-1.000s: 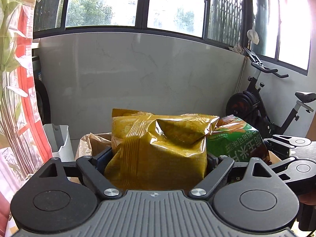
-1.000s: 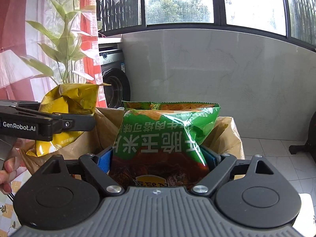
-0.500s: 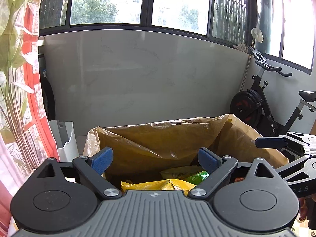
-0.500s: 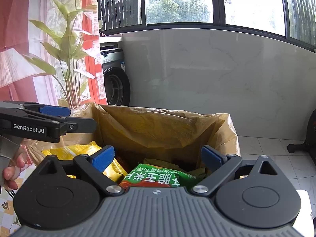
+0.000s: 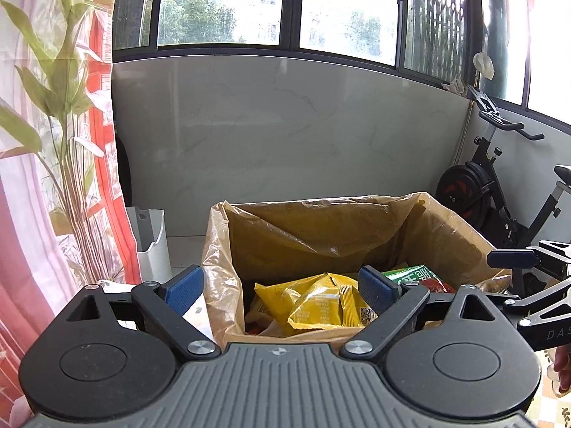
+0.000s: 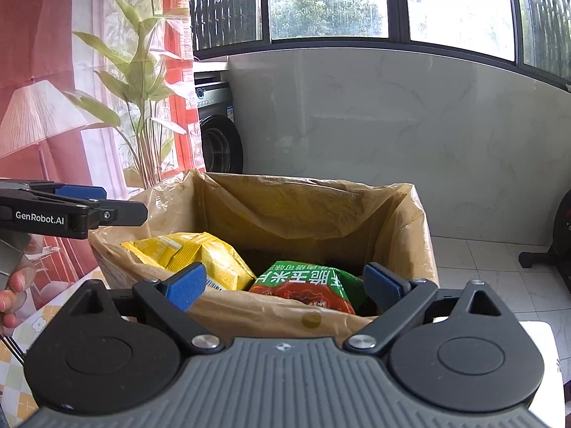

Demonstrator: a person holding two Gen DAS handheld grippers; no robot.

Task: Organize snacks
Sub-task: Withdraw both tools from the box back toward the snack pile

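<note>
Lined box (image 5: 321, 235) noted as ref. Yellow snack bag (image 5: 321, 306) and green snack bag (image 6: 307, 281) seen lying inside box, side by side. Left gripper (image 5: 282, 285) and right gripper (image 6: 283, 283) held above near rim, jaws spread, nothing gripped.

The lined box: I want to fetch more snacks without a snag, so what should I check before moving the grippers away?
1. Left gripper open, holding nothing: ok.
2. Right gripper open, holding nothing: ok.
3. Yellow snack bag lying inside the lined box, free of the left gripper: ok.
4. Green snack bag inside the box, free of the right gripper: ok.
5. Plastic liner not caught on the right gripper's fingers: cannot tell; the near rim sits close under them.
6. More snacks waiting outside the box: cannot tell; none in view.
</note>
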